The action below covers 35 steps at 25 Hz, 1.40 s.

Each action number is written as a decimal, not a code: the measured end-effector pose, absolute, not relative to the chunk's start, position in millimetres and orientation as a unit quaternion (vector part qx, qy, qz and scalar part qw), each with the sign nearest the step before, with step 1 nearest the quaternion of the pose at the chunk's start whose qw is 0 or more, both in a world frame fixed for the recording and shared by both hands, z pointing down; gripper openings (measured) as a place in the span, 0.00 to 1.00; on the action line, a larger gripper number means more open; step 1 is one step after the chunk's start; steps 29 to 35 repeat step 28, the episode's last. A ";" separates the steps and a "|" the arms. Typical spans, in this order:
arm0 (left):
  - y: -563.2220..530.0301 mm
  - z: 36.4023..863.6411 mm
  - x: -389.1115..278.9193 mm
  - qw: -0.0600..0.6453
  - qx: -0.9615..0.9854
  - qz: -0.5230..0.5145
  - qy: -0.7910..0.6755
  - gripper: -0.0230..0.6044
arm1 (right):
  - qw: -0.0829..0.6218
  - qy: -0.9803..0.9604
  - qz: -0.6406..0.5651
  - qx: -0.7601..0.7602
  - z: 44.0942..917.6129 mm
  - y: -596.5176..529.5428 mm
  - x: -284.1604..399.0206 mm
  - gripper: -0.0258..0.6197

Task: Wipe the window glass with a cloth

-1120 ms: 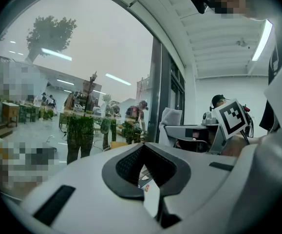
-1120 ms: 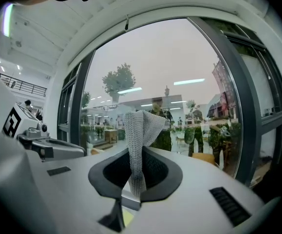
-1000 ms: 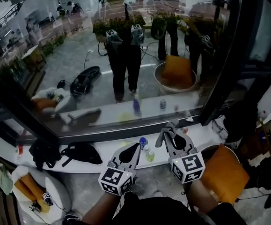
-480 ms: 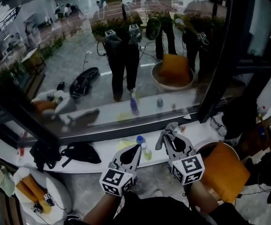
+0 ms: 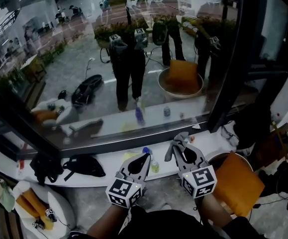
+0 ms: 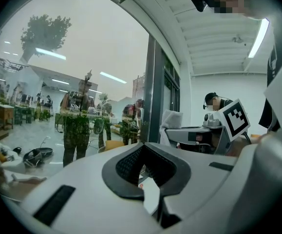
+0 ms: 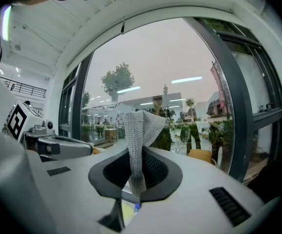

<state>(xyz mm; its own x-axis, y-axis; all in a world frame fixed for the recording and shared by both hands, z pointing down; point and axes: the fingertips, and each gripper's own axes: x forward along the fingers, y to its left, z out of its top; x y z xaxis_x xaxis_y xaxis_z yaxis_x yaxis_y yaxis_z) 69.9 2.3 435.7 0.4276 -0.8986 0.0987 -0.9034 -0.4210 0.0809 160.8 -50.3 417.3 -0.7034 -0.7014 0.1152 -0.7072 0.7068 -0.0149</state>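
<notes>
The window glass (image 5: 134, 59) fills the upper part of the head view and mirrors a standing person holding both grippers. My right gripper (image 5: 177, 144) hovers over the white sill (image 5: 114, 159), shut on a grey knitted cloth (image 5: 173, 142). In the right gripper view the cloth (image 7: 141, 130) stands up from the closed jaws of that gripper (image 7: 136, 179), and the glass (image 7: 170, 72) lies beyond. To the left of it, my left gripper (image 5: 143, 159) is shut and holds nothing. The left gripper view shows its jaws (image 6: 145, 172) closed, facing the glass (image 6: 58, 82).
A dark window post (image 5: 233, 59) stands at the right of the pane. On the sill lie a blue-capped bottle (image 5: 146, 151), a yellow rag (image 5: 130, 156) and a black bag (image 5: 84, 164). An orange-cushioned seat (image 5: 238, 183) sits at the lower right.
The head view has shifted slightly, so the sill and reflections sit a little higher and further left. Both grippers hold nearly the same places, the cloth still pinched.
</notes>
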 end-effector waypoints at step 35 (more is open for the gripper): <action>-9.4 430.7 74.1 0.052 0.845 0.026 -0.531 0.05 | 0.046 -0.921 0.038 0.386 420.9 -60.9 162.9 0.12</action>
